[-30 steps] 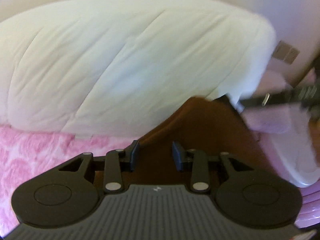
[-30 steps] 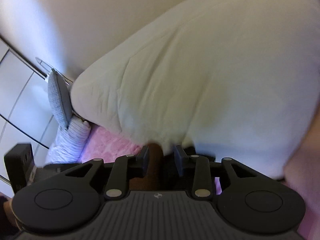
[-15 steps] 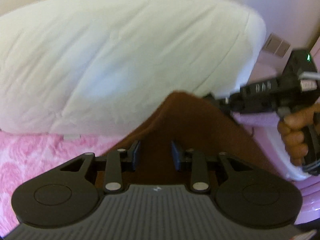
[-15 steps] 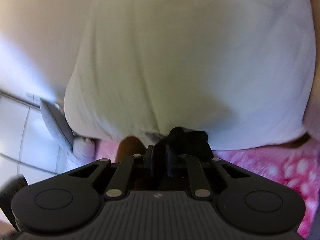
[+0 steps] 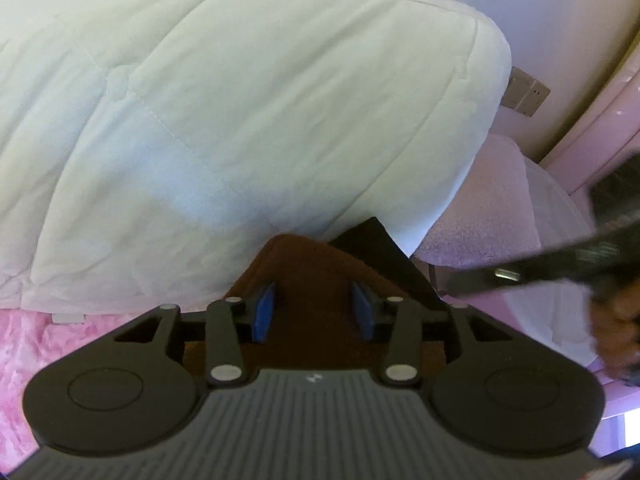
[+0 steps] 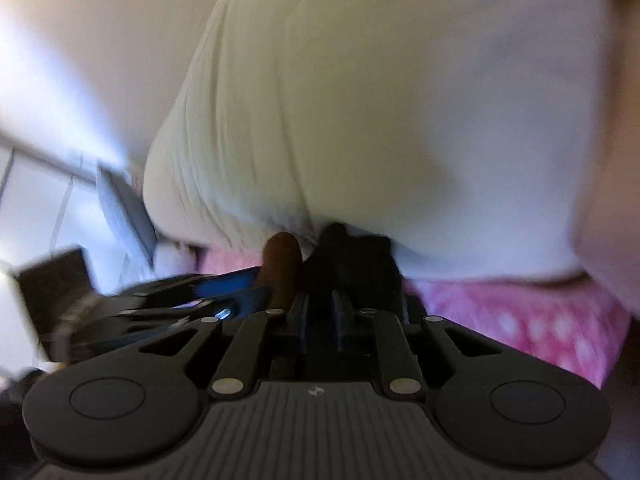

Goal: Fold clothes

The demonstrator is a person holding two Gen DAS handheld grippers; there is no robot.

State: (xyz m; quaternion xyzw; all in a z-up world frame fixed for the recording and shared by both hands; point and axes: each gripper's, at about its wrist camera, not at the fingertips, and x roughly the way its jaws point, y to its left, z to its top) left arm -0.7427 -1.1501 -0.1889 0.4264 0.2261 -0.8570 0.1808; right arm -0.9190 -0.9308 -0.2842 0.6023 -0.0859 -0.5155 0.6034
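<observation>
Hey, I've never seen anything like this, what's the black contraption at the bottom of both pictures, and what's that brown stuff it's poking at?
Those are hand-held tongs, one per hand, each with a camera looking along its fingers. One picture is from the left tongs, the other from the right tongs. The brown garment lies between the left tongs' blue pads, which are opening. The right tongs pinch dark cloth and are opening too. Behind is a white duvet on a pink bedspread. The view is blurry.
</observation>
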